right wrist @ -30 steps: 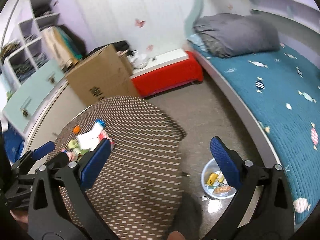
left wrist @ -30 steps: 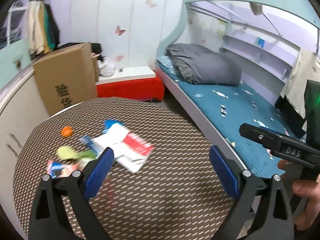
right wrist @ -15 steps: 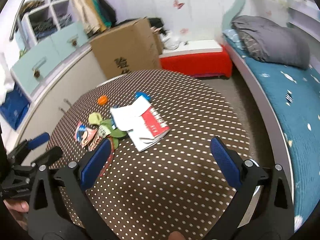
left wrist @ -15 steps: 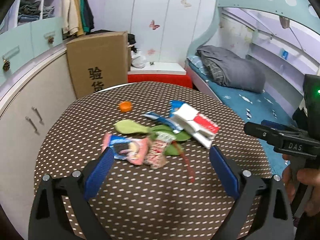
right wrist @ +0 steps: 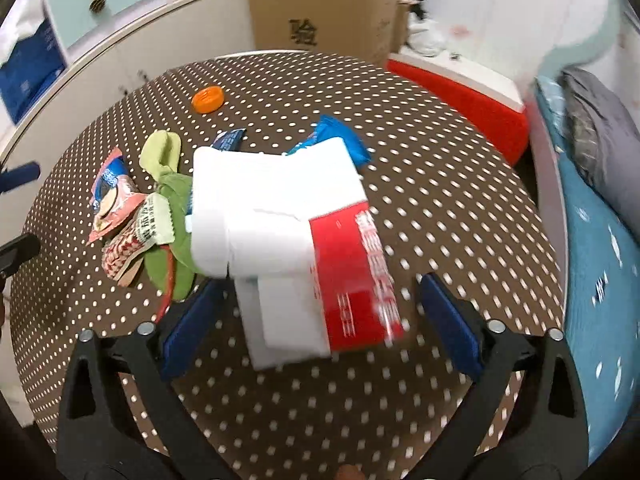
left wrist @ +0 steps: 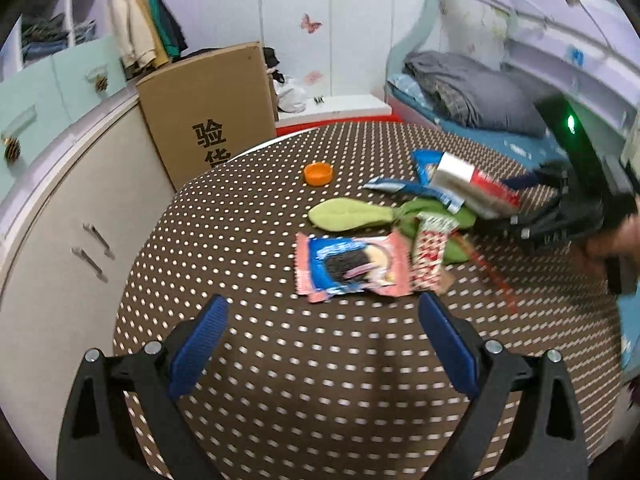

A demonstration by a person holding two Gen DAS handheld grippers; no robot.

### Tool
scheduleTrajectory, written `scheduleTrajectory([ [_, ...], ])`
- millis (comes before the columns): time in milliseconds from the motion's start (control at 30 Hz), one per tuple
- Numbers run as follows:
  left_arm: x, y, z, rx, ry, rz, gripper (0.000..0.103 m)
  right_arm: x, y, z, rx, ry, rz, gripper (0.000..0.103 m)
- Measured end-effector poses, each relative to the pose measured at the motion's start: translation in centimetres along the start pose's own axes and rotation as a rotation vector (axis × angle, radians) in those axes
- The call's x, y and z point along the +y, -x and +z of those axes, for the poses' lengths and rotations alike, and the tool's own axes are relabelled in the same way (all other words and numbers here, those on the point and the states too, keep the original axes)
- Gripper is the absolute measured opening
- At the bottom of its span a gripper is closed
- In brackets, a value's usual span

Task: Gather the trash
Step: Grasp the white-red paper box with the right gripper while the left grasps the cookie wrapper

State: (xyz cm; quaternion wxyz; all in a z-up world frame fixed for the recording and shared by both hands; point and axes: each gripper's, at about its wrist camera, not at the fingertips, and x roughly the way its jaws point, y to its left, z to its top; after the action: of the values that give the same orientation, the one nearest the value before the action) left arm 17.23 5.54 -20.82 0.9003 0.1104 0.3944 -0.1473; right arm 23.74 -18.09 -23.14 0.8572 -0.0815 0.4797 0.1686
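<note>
Trash lies on a round brown dotted table (left wrist: 320, 380): a pink and blue snack wrapper (left wrist: 352, 266), a red-and-white wrapper (left wrist: 430, 254), green peels (left wrist: 348, 214), an orange bottle cap (left wrist: 318, 173), blue wrappers (left wrist: 404, 188) and a flattened white and red carton (right wrist: 292, 248). My left gripper (left wrist: 324, 344) is open and empty, just short of the pink wrapper. My right gripper (right wrist: 320, 320) is open, its fingers either side of the carton's near end; it also shows in the left wrist view (left wrist: 560, 216) beside the carton (left wrist: 476, 184).
A cardboard box (left wrist: 208, 112) stands behind the table, next to a curved white cabinet (left wrist: 60, 208). A red bench (right wrist: 460, 96) and a bed with blue cover (right wrist: 600, 240) lie to the right.
Both grippers have swung from the bed side and moved down close over the table. The right gripper now straddles the carton; the left is near the pink wrapper.
</note>
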Motion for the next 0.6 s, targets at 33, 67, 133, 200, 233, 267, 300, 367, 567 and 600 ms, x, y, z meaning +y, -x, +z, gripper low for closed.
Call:
scheduleTrajectory([
  [33,0.1,-0.3,0.1,0.006,-0.023,0.006,0.094,0.0,0.2,0.1,-0.004,0.002,-0.001,0.071],
  [67,0.1,-0.6,0.1,0.008,-0.056,0.008,0.094,-0.1,0.3,0.1,0.001,-0.01,0.009,0.07],
  [133,0.2,-1.5,0.4,0.013,-0.13,0.001,0.094,-0.3,0.8,-0.3,-0.009,-0.037,0.041,0.07],
  [200,0.3,-2.5,0.6,0.024,-0.212,-0.009,0.094,-0.3,1.3,-1.4,-0.021,-0.059,0.02,0.07],
  [233,0.3,-2.9,0.8,0.025,-0.246,-0.015,0.094,-0.4,1.8,-2.0,-0.03,-0.082,0.016,0.07],
  [267,0.3,-3.3,1.0,0.033,-0.284,-0.031,0.094,-0.6,2.5,-2.7,-0.048,-0.123,0.025,0.069],
  [300,0.3,-3.6,1.2,0.043,-0.324,-0.057,0.094,-0.7,3.0,-3.3,-0.063,-0.152,0.036,0.069],
  [367,-0.1,-4.0,1.5,0.055,-0.394,-0.109,0.094,-1.1,4.2,-4.7,-0.094,-0.214,0.061,0.069],
  [567,-1.0,-5.5,2.2,0.104,-0.562,-0.267,0.09,-0.8,7.2,-7.3,-0.126,-0.325,0.105,0.068],
  [600,-1.1,-5.7,2.4,0.108,-0.574,-0.28,0.084,-0.6,7.5,-7.3,-0.129,-0.32,0.103,0.067],
])
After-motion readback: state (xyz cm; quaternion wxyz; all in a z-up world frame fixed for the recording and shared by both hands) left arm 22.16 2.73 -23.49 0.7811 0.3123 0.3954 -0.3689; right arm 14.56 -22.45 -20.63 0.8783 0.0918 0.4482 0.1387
